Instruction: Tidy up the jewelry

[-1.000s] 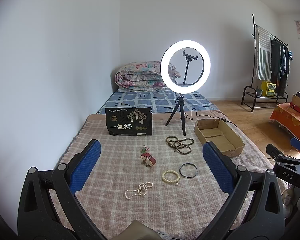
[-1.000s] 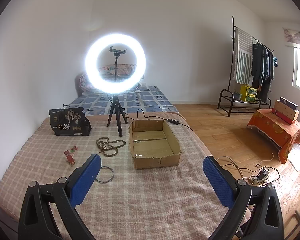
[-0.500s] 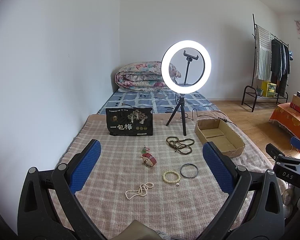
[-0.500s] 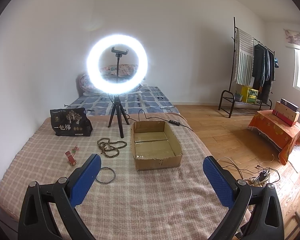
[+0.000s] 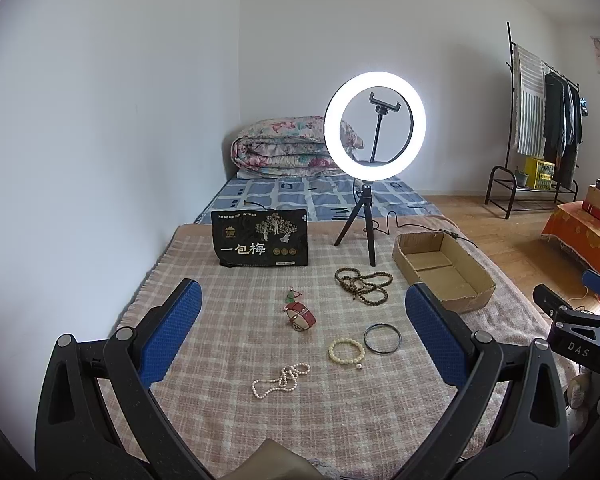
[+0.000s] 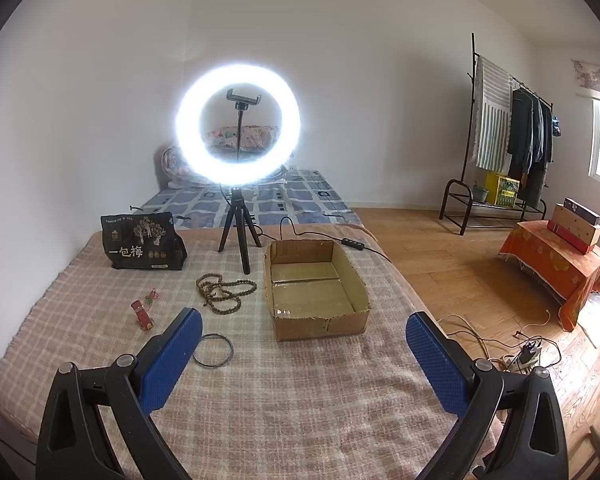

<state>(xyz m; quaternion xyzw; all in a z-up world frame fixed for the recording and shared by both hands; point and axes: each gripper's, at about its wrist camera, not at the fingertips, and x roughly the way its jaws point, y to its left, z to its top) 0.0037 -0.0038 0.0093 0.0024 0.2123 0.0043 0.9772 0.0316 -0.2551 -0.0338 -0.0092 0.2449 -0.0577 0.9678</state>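
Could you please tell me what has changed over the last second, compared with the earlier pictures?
Very little: the right gripper has crept slightly forward, so the cardboard box and ring light sit a touch further right in its view. Nothing was taken hold of or let go. The left gripper stays open, and the jewelry lies where it was.

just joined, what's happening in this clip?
Nothing is grasped yet. The left hand-held gripper and the right hand-held gripper both hover open above the pink plaid blanket. The jewelry lies loose on it: a white pearl necklace, a cream bead bracelet, a thin black bangle, a red strap watch and a brown bead strand. The open cardboard box beside them has nothing in it.
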